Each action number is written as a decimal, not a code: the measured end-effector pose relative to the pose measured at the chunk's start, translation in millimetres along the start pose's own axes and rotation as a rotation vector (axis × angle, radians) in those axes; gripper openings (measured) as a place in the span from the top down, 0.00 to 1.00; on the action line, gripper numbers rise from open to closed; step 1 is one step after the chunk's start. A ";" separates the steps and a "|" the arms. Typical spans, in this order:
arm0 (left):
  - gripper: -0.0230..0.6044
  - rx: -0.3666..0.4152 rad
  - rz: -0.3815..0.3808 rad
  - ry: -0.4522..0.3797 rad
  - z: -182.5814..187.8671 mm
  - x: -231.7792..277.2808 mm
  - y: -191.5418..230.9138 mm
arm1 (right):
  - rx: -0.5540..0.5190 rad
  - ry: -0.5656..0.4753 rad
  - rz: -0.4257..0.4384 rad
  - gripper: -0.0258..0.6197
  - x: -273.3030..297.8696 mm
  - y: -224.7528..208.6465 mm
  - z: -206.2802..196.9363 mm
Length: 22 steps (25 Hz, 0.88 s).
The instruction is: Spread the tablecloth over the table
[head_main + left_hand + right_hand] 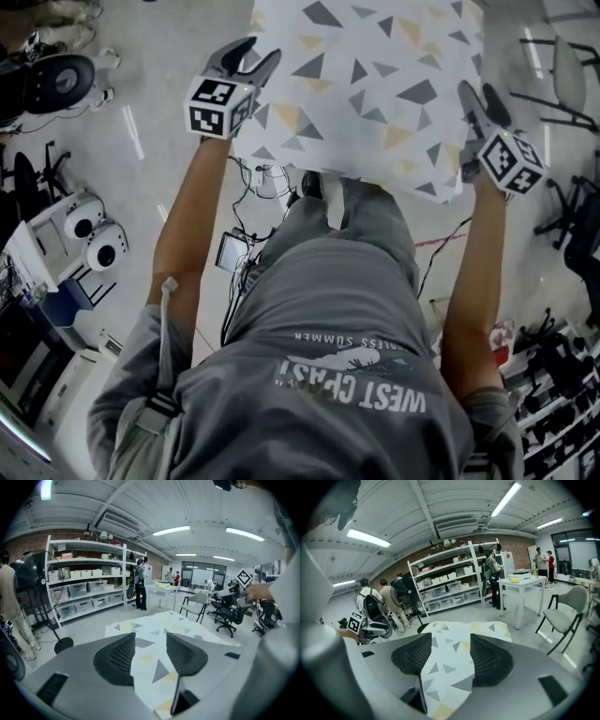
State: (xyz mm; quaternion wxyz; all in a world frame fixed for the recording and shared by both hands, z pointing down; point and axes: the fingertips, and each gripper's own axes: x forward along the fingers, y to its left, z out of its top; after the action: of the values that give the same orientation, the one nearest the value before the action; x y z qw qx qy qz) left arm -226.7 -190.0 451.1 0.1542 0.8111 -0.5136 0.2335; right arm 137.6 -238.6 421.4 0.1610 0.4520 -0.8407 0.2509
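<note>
Our left gripper [150, 656] and right gripper [449, 656] each pinch a near corner of the tablecloth [366, 84], the cloth filling the gap between the pads. We hold the corners wide apart so the sheet stretches flat ahead of us. No view shows the table beneath.

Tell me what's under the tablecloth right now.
Below the near edge of the tablecloth, only the person's legs and floor cables show. The cloth covers everything else beneath it, so the table itself cannot be seen in any view.
</note>
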 end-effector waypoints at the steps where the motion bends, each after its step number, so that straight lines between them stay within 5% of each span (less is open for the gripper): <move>1: 0.66 -0.008 0.010 0.027 -11.8 8.1 7.7 | 0.011 0.016 -0.013 0.54 7.9 -11.9 -6.3; 17: 0.59 -0.212 0.117 0.328 -156.3 109.3 111.7 | 0.159 0.251 -0.150 0.48 109.5 -154.4 -113.5; 22: 0.51 -0.320 0.125 0.347 -187.8 129.6 127.8 | 0.206 0.321 -0.193 0.44 122.1 -203.8 -148.6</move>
State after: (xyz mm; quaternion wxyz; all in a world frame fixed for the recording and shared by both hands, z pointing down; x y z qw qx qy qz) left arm -336.7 -250.9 680.4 0.3521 0.6905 -0.5592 0.2942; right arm 249.6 -332.1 660.6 0.2690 0.4986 -0.7272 0.3876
